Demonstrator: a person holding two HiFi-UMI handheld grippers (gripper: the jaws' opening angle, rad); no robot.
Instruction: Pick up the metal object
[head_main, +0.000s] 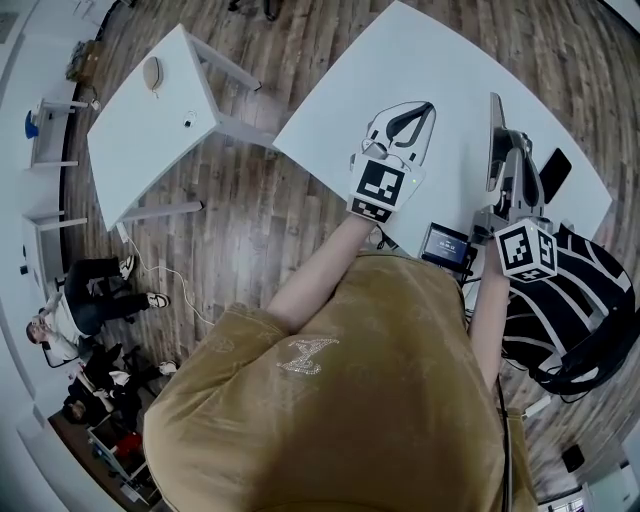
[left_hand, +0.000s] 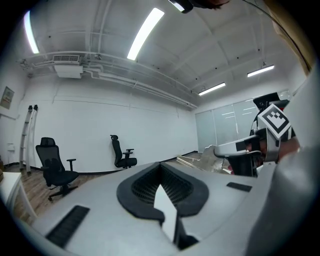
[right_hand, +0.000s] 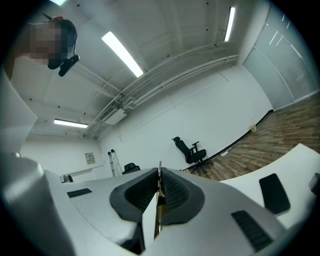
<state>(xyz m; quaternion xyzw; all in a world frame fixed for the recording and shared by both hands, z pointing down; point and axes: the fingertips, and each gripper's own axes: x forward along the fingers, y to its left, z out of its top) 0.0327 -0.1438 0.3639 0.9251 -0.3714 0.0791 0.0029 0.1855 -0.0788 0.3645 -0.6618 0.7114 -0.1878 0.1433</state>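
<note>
Right gripper (right_hand: 159, 172) has its jaws pressed together on the metal object (right_hand: 158, 202), a thin flat strip seen edge-on. The strip's long axis runs along the jaws and its tip pokes just past the jaw tips, pointing away from the person toward the far side. In the head view this gripper (head_main: 494, 105) is turned on its side over the right part of the curved white table (head_main: 440, 50), so the strip is held up off the surface.

Left gripper (head_main: 428, 107) is closed with its tips touching. Its own view (left_hand: 161, 167) shows nothing between the pads, only the teardrop gap behind the tips. It sits left of the right gripper over the same table, well apart from it.

Black phone (head_main: 553, 172) lies flat on the table just right of the right gripper. Small screen device (head_main: 445, 243) is at the near edge between the two arms. Black backpack (head_main: 575, 310) with white stripes sits near right. Second white table (head_main: 140, 130) stands far left. Office chair (right_hand: 192, 150) stands by the far wall.
</note>
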